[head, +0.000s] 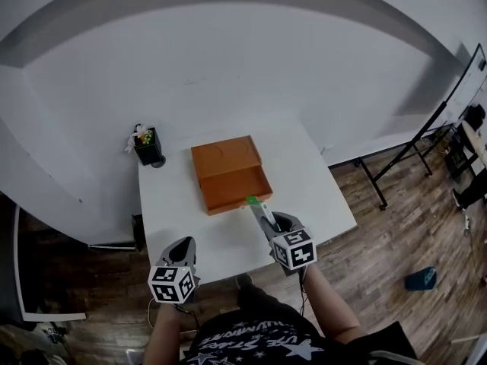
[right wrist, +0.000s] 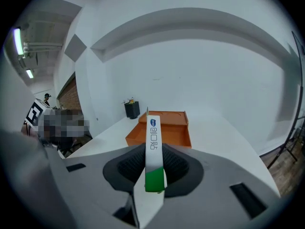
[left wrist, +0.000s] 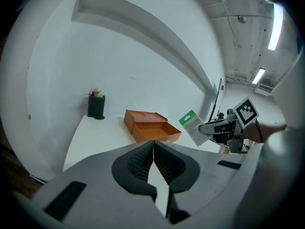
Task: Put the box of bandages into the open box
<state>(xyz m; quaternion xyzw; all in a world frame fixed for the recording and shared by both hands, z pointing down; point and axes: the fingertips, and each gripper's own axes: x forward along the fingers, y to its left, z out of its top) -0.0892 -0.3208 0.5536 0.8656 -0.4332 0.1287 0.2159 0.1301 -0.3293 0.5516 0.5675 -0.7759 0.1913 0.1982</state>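
The open orange box (head: 230, 175) lies on the white table (head: 179, 207), its lid folded back; I also see this box (left wrist: 151, 124) in the left gripper view and the same box (right wrist: 164, 128) in the right gripper view. My right gripper (head: 264, 213) is shut on the white and green box of bandages (head: 259, 206), held above the table just in front of the orange box. The bandage box (right wrist: 153, 151) stands edge-on between the jaws. It shows as a flat carton (left wrist: 193, 127) from the left. My left gripper (head: 181, 254) hangs shut and empty near the table's front edge.
A small black pot (head: 148, 147) with flowers stands at the table's far left corner. A black metal stand (head: 415, 150) and a blue object (head: 420, 278) are on the wooden floor to the right. A white wall runs behind the table.
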